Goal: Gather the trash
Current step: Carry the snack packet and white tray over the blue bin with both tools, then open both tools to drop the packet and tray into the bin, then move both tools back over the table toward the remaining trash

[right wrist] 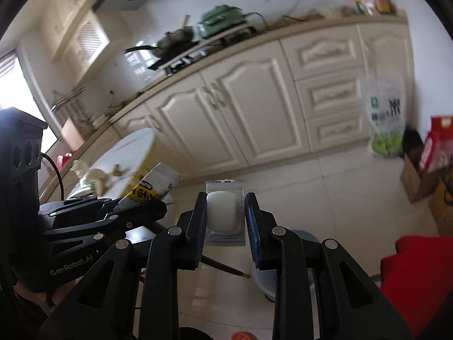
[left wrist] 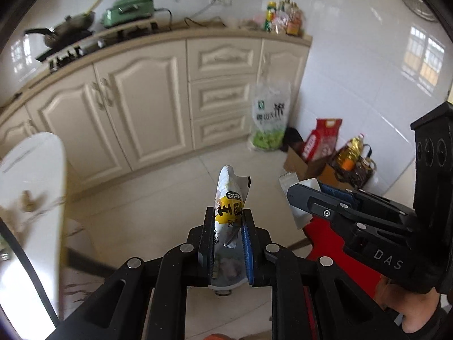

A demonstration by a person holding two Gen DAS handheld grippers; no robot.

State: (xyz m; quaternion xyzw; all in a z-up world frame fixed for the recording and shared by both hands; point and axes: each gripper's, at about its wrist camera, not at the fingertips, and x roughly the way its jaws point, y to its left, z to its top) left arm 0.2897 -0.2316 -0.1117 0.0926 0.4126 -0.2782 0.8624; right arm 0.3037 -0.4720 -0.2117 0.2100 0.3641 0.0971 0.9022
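The left gripper (left wrist: 228,221) is clamping a crumpled white and yellow snack wrapper with black printed characters (left wrist: 228,198) between its narrow-set black pads; the wrapper is sticking up past the fingertips and hanging down behind them, held in the air above the pale tiled floor (left wrist: 158,198). The right gripper (right wrist: 225,208) is pinching a clear plastic sachet with a flat white oval piece inside (right wrist: 224,212); its jaws are standing a little wider than the left pair, with the sachet's edges pressed between the pads. In the left wrist view that same sachet (left wrist: 300,198) is showing at the tip of the right gripper (left wrist: 307,198), just beside the wrapper and apart from it.

Both grippers are pointing down and forward toward a row of cream panelled cabinets (left wrist: 136,107). On the worktop (left wrist: 198,28) above them, a dark wok (left wrist: 70,25) is sitting on the hob near the left end, with a green lidded appliance (left wrist: 130,10) beside it and a cluster of bottles (left wrist: 286,18) at the right end. A round white tabletop (right wrist: 124,155) with scraps on it is showing at the left. A large printed sack (left wrist: 269,119) is leaning against the cabinet's right corner, with a red bag (left wrist: 322,138) and a yellow oil bottle (left wrist: 351,153) near it on the floor.
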